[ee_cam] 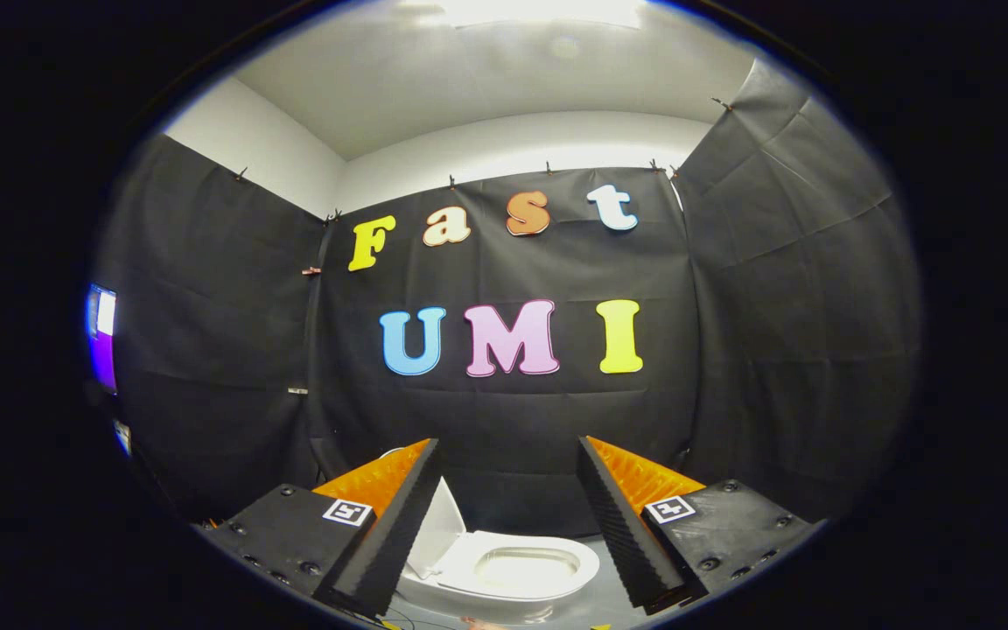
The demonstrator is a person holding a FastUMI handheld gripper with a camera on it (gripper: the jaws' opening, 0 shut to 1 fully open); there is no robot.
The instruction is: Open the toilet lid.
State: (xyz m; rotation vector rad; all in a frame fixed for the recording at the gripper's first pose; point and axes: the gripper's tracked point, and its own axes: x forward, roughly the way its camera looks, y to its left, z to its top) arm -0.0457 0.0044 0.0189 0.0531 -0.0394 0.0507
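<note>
Gripper (508,516) level, fingers spread wide, above the toilet (513,573); lid (436,529) raised.

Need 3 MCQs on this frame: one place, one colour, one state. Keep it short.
1. Where is the toilet?
A. between and beyond the tongs' fingers
B. clamped by the fingers
C. mounted on the wall cloth

2. Colour of the finger backs?
A. green
B. orange
C. white

3. State of the lid?
A. shut flat
B. raised
C. removed

Key: 1 A, the bowl shows in the gap of the tongs, farther off. 2 B, orange panels behind black pads. 3 B, the lid stands up beside the bare seat; the tongs are open, holding nothing.
</note>
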